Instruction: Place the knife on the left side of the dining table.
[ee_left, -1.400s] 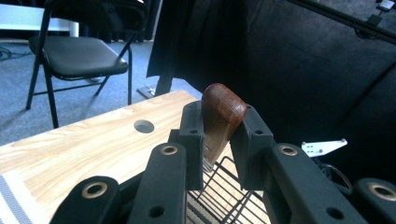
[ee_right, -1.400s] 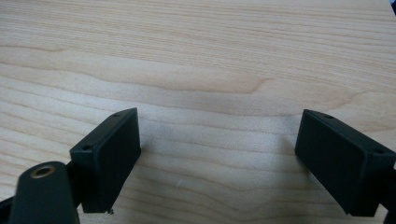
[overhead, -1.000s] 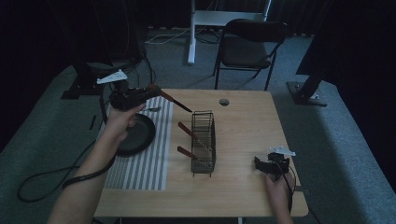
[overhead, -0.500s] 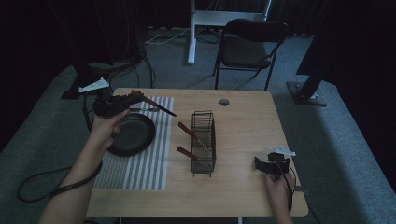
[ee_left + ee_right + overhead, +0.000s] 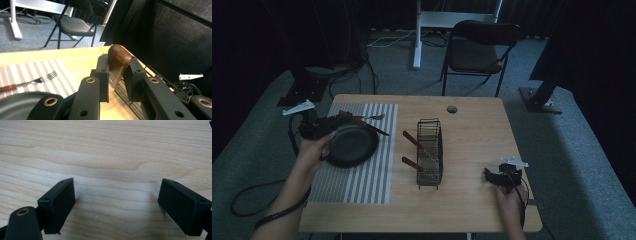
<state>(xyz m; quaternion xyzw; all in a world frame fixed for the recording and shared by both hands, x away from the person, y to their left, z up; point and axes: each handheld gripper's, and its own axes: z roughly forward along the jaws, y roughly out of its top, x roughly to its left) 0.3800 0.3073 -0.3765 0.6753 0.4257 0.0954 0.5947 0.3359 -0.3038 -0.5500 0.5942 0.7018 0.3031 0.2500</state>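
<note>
Now the left tool (image 5: 324, 127) clamps a wooden-handled knife (image 5: 118, 58) above the dark pan (image 5: 351, 146); the right tool (image 5: 116, 206) rests wide open on the counter (image 5: 472, 125).

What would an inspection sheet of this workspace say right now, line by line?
Surface: wooden table, striped placemat on its left part.
Job's things: wooden-handled knife clamped in the left gripper, held over the dark plate; fork on the mat beyond the plate; wire rack mid-table with two more wooden-handled utensils.
Clutter: nothing seen.
Grippers: left shut on the knife handle; right gripper open over bare wood, nothing between the jaws.
Cables: left gripper's cable loops over the floor.
Surroundings: folding chair behind the table, grey carpet, dark curtains.
</note>
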